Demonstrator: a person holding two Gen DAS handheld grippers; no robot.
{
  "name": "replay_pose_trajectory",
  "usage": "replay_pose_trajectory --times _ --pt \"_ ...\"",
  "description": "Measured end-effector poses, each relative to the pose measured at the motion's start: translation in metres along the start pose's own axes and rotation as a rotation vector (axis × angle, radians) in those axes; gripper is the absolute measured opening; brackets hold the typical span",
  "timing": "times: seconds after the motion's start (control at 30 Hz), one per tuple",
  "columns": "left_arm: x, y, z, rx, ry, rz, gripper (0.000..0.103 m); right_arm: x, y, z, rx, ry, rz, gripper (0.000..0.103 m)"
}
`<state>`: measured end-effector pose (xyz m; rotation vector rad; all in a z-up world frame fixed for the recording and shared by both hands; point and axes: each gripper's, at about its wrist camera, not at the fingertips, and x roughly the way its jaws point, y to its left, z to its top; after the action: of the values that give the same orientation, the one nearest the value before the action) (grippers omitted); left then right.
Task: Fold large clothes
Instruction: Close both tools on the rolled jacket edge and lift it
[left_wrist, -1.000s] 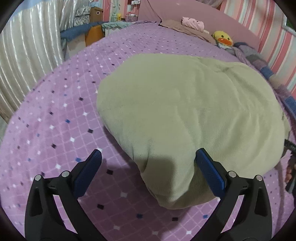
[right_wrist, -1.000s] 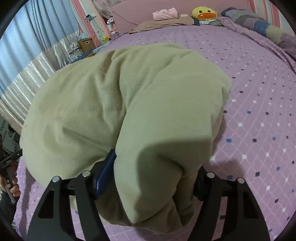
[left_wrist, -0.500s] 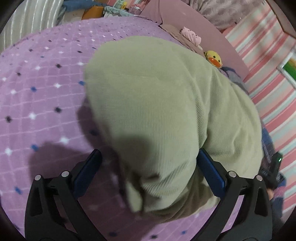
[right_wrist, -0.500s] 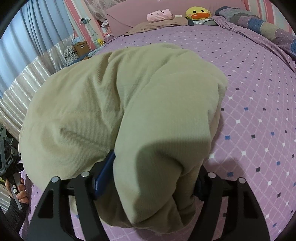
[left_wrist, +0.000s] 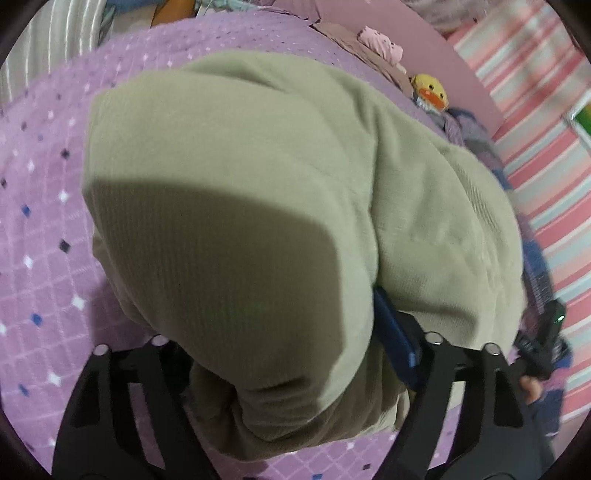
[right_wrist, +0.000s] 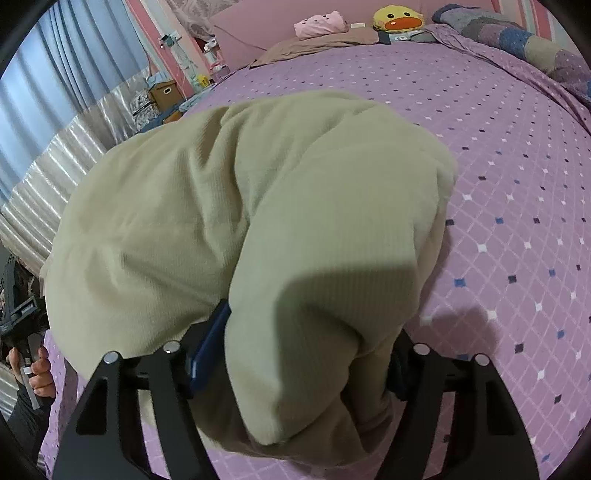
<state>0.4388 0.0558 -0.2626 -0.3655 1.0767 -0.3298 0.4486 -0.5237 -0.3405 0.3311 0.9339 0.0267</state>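
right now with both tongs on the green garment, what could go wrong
1. Both the left tongs and right tongs hold thick bunches of the green garment, so a layer may slip out when lifted.
2. The left tongs have just been closing on the cloth, so their bite may be uneven.
3. The cloth already creases between the two grips, and the fold may set crooked on the purple bedspread.

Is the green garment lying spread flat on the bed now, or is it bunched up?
Bunched up: the green garment bulges in thick rounded folds between both grippers' fingers, not flat on the purple bedspread.
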Motion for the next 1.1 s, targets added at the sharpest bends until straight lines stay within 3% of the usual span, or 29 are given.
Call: replay_pose_trajectory --times 0.2,0.47,0.73,1.1 --pt "-0.002 -0.035 0.005 0.109 -0.005 0.140 0.060 -0.005 0.004 0.003 -0.015 0.002 0.000 0.053" --pt "-0.009 -0.057 0.015 0.184 0.003 0.229 0.044 -0.014 0.015 0.008 -0.075 0.001 -0.040 0.037" --pt "-0.009 -0.078 0.024 0.237 0.001 0.316 0.039 -0.025 0.031 0.015 -0.131 -0.001 -0.092 0.034" --pt "-0.015 -0.071 0.018 0.252 0.012 0.321 0.038 -0.024 0.032 0.021 -0.128 0.013 -0.086 0.034"
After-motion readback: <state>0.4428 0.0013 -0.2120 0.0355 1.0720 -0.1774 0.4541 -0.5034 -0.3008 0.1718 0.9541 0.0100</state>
